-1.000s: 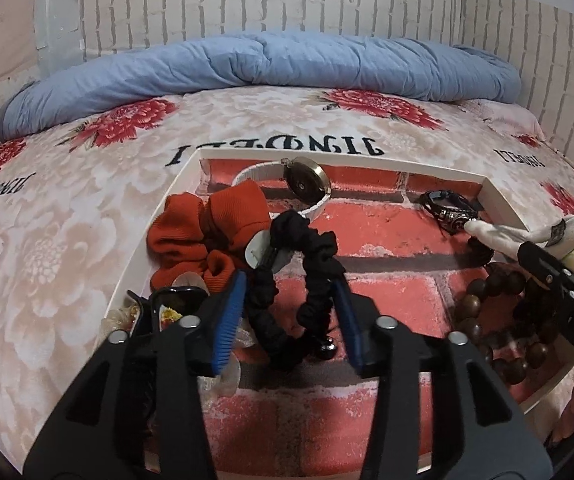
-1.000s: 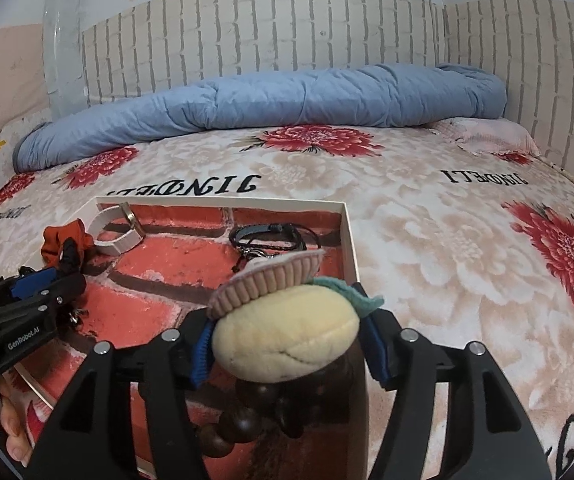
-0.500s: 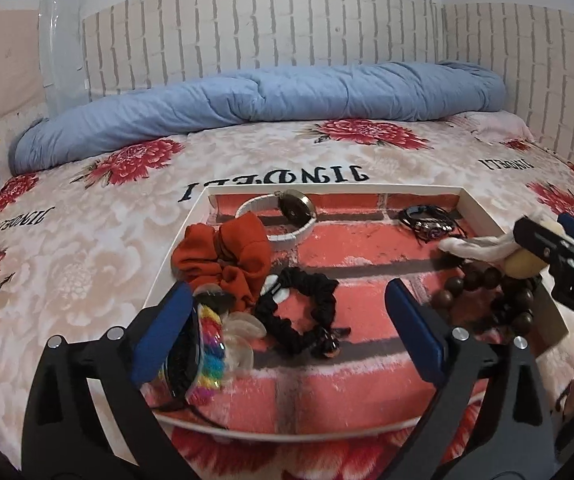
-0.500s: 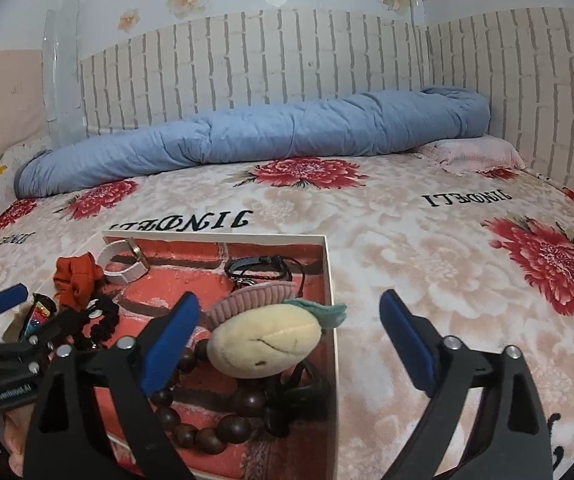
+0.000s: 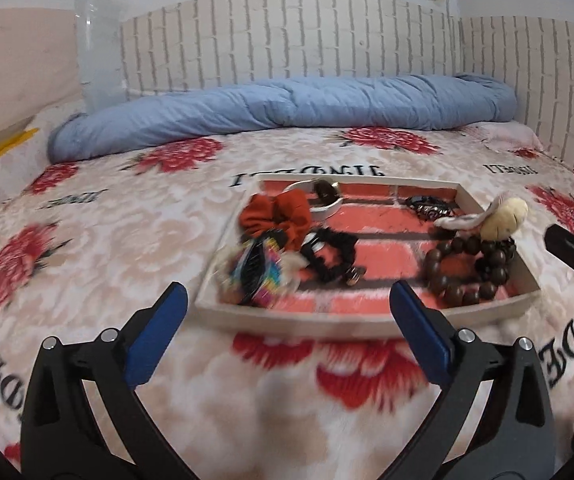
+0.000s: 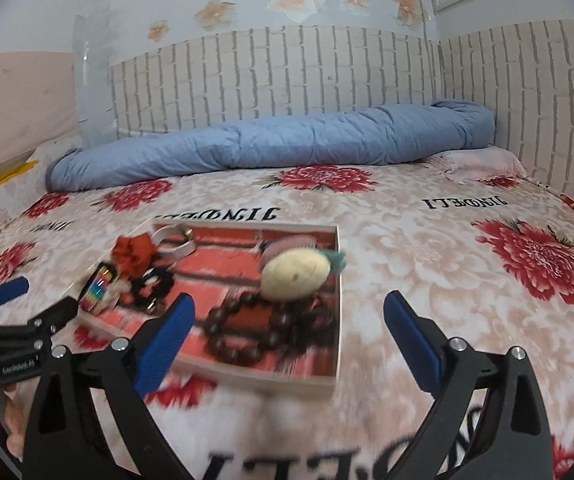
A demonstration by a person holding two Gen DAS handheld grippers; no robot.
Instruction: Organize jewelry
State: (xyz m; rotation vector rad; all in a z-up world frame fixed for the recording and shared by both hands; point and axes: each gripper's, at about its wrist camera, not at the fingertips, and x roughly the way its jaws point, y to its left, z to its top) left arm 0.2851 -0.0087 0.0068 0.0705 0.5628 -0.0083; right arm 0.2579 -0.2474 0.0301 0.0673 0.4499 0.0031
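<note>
Both black blue-padded grippers, left gripper [image 5: 287, 328] and right gripper [image 6: 287, 334], jaws just opened wide, empty, near white brick-lined tray [image 5: 367, 322]; placing step looks done, next needs fresh item.

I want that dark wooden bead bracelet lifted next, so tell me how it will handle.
The bead bracelet will probably sag, since its loop of separate round beads lies slack in the tray. The smooth beads may slip between the jaws. It looks fairly heavy for its size, and may snag the plush charm beside it.
</note>
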